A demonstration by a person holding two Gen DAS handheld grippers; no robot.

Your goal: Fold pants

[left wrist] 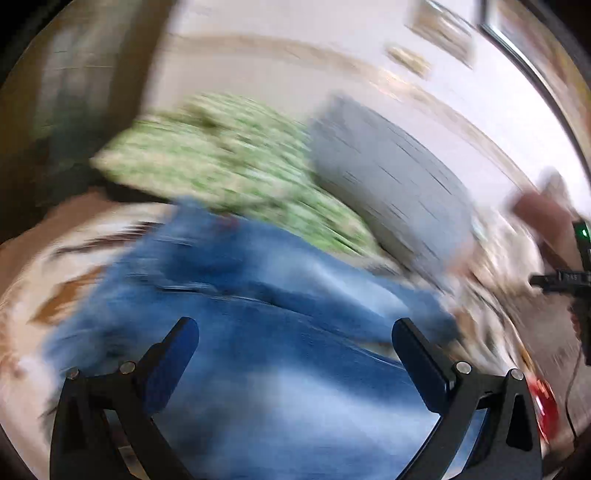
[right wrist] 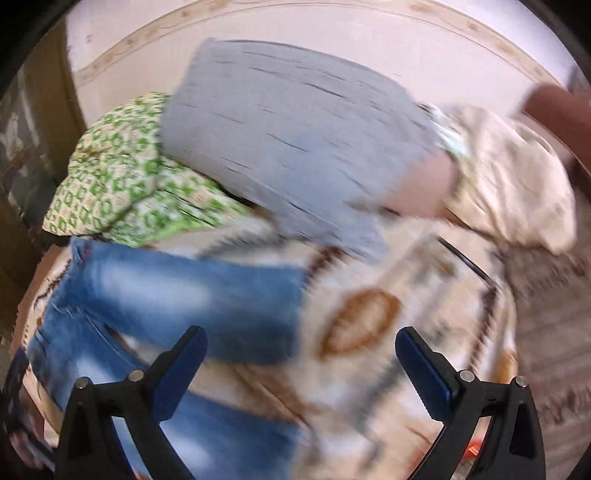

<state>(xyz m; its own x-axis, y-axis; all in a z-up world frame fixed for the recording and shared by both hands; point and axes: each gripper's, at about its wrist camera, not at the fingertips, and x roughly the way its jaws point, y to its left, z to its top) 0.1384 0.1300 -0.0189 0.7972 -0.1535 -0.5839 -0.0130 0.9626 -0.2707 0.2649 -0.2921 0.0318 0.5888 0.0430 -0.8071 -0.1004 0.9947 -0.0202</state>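
Both views are blurred by motion. The left wrist camera looks forward and down between its own spread fingers [left wrist: 186, 343], close above the blue jeans [left wrist: 266, 332], which fill its lower half. The right wrist camera sits a little farther right, its fingers [right wrist: 192, 354] spread over the patterned bedspread [right wrist: 369, 332], with the jeans [right wrist: 166, 291] on its left. Both face the same way, toward the green patterned pillow [left wrist: 221, 166] [right wrist: 110, 177], the grey pillow [left wrist: 388, 177] [right wrist: 295, 140] and the pale wall [left wrist: 295, 29] [right wrist: 332, 29] behind.
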